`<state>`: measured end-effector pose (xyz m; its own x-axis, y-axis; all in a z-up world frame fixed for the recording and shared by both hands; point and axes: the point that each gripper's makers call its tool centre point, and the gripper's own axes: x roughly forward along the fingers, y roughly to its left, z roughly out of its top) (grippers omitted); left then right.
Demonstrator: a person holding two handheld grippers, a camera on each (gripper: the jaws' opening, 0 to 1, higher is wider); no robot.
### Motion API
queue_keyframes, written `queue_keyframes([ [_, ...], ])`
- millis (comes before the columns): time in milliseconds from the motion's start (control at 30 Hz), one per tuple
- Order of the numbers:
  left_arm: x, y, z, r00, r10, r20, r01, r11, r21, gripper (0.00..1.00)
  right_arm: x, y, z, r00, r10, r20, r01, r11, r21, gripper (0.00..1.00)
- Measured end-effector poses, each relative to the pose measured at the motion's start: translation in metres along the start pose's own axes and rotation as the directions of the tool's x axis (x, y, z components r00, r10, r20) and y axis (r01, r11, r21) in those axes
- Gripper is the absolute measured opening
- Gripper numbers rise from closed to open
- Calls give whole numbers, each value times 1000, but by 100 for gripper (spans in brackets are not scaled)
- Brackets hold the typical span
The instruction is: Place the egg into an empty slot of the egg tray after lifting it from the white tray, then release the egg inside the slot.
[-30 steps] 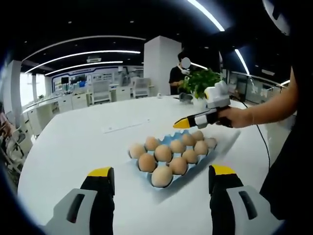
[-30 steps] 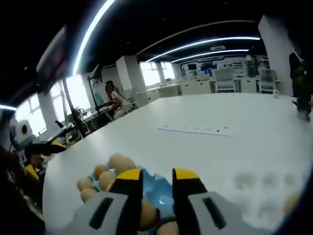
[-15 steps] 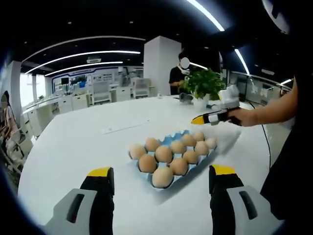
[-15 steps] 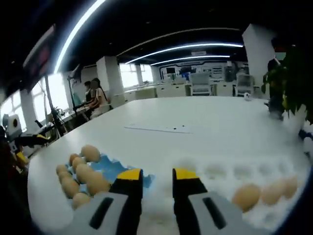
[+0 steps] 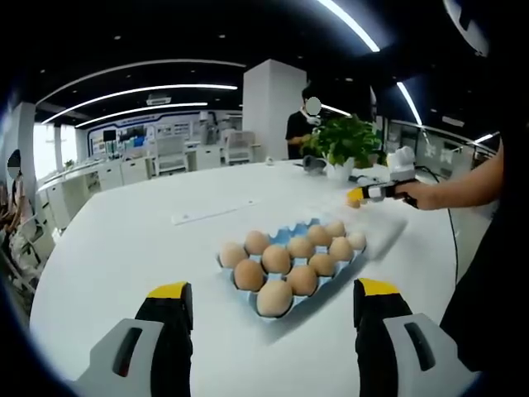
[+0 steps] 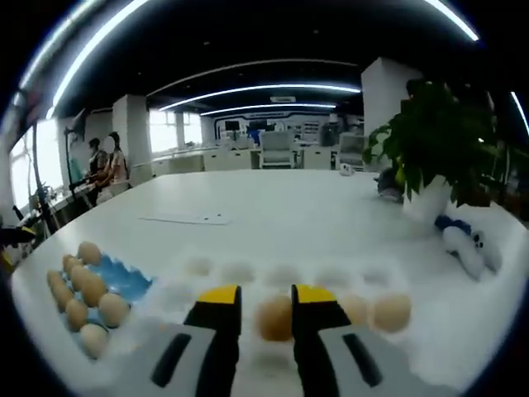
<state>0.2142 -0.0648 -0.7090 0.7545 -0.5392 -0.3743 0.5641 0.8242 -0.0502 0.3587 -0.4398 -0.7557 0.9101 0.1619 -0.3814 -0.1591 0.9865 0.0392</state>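
Hovering over white tray, right gripper jaws narrow, egg showing in gap, grip not clear. Left gripper jaws gaping wide, holding nothing, blue egg tray at 12 o'clock on white surface. Potted plant sitting at 2 o'clock.

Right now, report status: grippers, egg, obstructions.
Right gripper open, lined up on an egg in the white tray. Left gripper open, empty, facing the egg tray. Nothing between jaws and egg.
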Motion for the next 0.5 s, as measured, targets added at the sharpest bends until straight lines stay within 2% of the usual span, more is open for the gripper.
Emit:
queue_keyframes([
  [133, -1, 0, -1, 1000, 4, -5, -4, 1000, -2, 80, 4, -2, -9, 999, -20, -30, 19, 999, -28, 24],
  [233, -2, 1, -1, 1000, 6, -5, -6, 1000, -3, 80, 11, -4, -23, 994, -21, -110, 18, 1000, -24, 27],
  [267, -2, 1, -2, 1000, 8, -5, -8, 1000, -1, 80, 11, -5, -20, 995, -14, -98, 9, 998, -55, 27],
  [300, -2, 2, -3, 1000, 9, -8, -9, 1000, -3, 80, 11, -6, -19, 991, -17, -130, 10, 999, -49, 27],
  [367, -2, 2, -3, 1000, 11, -6, -11, 1000, -7, 80, 13, -5, -19, 989, 3, -150, -17, 995, -94, 27],
  [467, -1, 0, -4, 1000, 5, -9, -5, 1000, -7, 80, 16, -5, -18, 989, 34, -146, -49, 994, -99, 27],
  [500, -1, 0, -4, 1000, 4, -8, -4, 1000, -6, 80, 18, -3, -16, 989, 59, -137, -78, 987, -142, 27],
])
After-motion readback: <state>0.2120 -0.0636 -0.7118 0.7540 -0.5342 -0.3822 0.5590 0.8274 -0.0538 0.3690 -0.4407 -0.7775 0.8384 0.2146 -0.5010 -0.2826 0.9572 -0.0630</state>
